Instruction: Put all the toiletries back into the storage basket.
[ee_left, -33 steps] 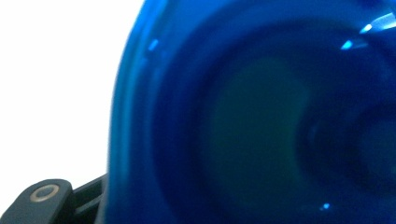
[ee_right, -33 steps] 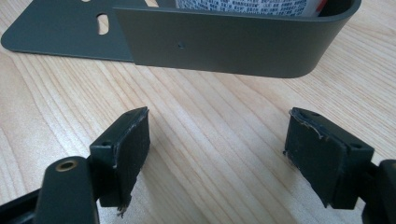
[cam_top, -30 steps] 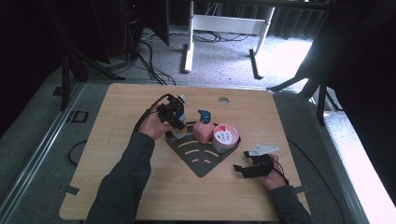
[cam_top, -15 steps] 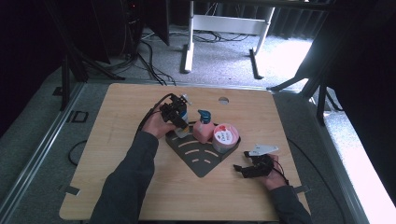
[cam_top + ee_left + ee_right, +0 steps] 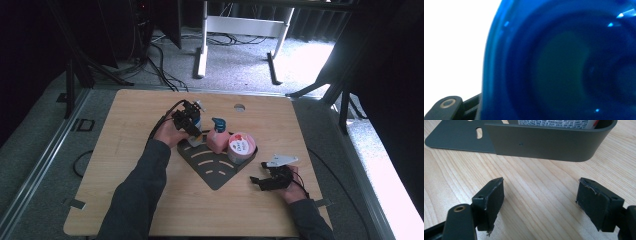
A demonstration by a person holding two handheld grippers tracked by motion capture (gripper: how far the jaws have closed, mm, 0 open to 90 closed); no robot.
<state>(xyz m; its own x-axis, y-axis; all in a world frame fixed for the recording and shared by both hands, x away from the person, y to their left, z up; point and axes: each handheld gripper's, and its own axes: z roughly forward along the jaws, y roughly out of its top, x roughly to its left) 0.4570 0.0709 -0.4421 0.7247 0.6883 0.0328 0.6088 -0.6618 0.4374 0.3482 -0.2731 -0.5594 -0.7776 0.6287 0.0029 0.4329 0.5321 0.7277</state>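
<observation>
My left gripper is shut on a blue bottle with a white cap, held upright at the back left corner of the dark metal tray. In the left gripper view the blue bottle sits right against the lens, blurred. A pink pump bottle and a pink tub with a white label stand in the tray. My right gripper rests open on the wood just right of the tray. In its own view, the right gripper has bare table between its pads, facing the tray's curved wall.
The wooden table has a round hole near its back edge. Beyond the back edge lie cables and desk legs on the floor. A metal rail runs along the left side.
The left gripper with the blue bottle has edged slightly right, toward the tray's back corner. The right gripper has not moved.
</observation>
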